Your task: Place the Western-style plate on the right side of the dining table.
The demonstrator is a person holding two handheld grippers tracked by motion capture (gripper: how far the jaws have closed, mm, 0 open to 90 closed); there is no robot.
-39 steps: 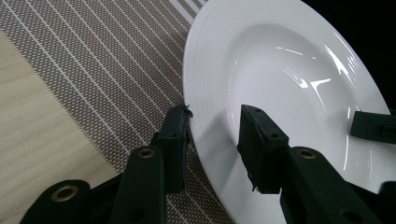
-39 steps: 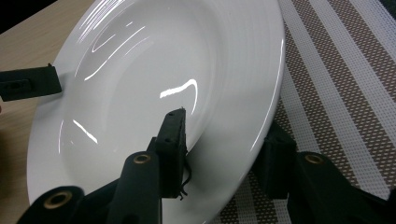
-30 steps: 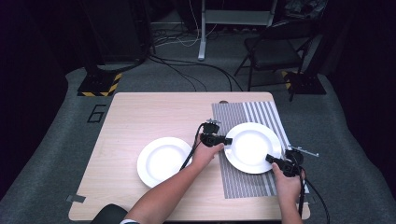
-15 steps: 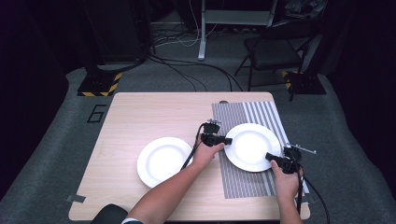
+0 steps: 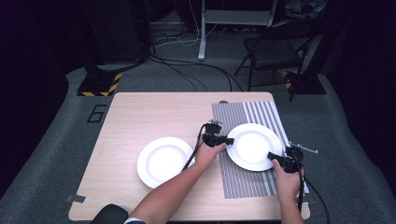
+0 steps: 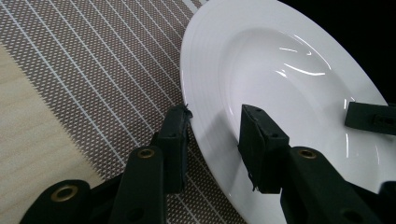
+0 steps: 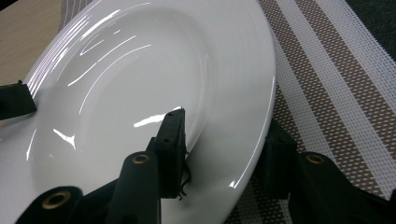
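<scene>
On the table (image 5: pixel 140 116) sit two plates, one (image 5: pixel 252 146) straddled, unclamped, by both grippers' parted jaws.

black folding chair (image 5: pixel 275 51), hazard-striped base (image 5: pixel 99 85), floor cables (image 5: pixel 196 70)

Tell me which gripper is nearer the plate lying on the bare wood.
Left. The left gripper straddles the near-side rim of the other plate on the mat, just right of the bare-wood plate. The right gripper straddles that mat plate's far rim.
</scene>
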